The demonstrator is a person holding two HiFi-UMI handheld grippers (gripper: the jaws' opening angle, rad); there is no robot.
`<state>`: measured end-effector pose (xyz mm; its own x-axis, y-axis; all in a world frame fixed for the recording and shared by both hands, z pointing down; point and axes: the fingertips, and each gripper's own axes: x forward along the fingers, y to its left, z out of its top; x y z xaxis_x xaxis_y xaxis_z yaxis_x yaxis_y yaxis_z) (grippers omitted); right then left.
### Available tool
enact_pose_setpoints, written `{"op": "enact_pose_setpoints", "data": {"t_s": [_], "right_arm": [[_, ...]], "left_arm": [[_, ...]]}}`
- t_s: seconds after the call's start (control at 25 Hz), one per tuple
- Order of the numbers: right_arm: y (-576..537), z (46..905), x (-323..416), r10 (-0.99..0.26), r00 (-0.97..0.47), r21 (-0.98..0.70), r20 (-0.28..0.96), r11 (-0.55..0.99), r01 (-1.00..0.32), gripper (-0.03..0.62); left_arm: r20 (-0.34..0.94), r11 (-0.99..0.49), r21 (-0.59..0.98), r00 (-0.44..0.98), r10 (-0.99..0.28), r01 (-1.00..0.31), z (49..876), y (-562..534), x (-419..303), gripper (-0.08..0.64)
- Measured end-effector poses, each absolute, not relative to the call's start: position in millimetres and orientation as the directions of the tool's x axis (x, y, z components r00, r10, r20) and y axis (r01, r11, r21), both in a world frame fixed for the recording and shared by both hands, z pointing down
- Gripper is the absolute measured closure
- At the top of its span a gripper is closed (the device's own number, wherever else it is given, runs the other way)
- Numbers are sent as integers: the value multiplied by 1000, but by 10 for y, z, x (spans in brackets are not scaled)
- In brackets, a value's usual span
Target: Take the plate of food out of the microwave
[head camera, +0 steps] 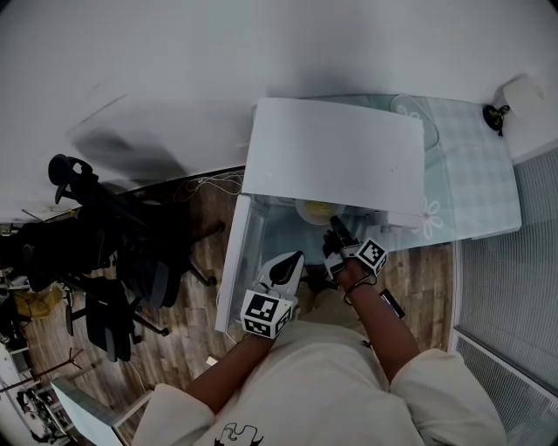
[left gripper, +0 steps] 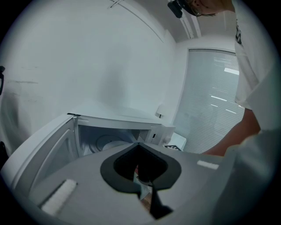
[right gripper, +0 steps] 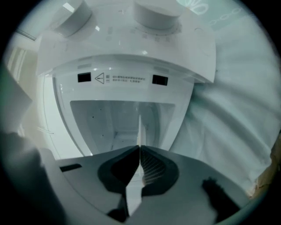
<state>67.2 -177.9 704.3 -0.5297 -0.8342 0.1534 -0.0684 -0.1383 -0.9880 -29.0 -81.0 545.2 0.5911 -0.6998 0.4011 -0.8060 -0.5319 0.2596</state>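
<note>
The white microwave [head camera: 336, 157] stands on a pale table with its door [head camera: 234, 261] swung open to the left. A plate with yellow food [head camera: 316, 210] shows just under the microwave's front edge. My right gripper [head camera: 335, 230] reaches into the opening at the plate. In the right gripper view the plate's rim [right gripper: 139, 127] appears edge-on as a thin white line, and my right gripper [right gripper: 139, 148] is shut on it. My left gripper [head camera: 288, 263] hovers in front of the open door, shut and empty [left gripper: 139, 145]. A round white disc [left gripper: 107, 143] shows inside the cavity.
The table's glass top [head camera: 475, 174] extends right of the microwave, with a small dark object [head camera: 495, 116] at its far corner. Black office chairs [head camera: 105, 261] stand on the wooden floor to the left. Control knobs [right gripper: 156, 13] sit beside the cavity.
</note>
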Motion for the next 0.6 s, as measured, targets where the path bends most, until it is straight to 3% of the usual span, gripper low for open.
{"op": "enact_pose_setpoints", "data": {"t_s": [0.28, 0.6], "right_arm": [[-1387, 6671, 728, -769, -618, -986, 166, -123, -113, 574], [-858, 6197, 879, -722, -674, -987, 154, -144, -71, 574]], "left_arm": [[385, -535, 245, 587, -712, -809, 5413, -825, -316, 557], [362, -528, 229, 575, -734, -818, 5368, -898, -437, 557]]}}
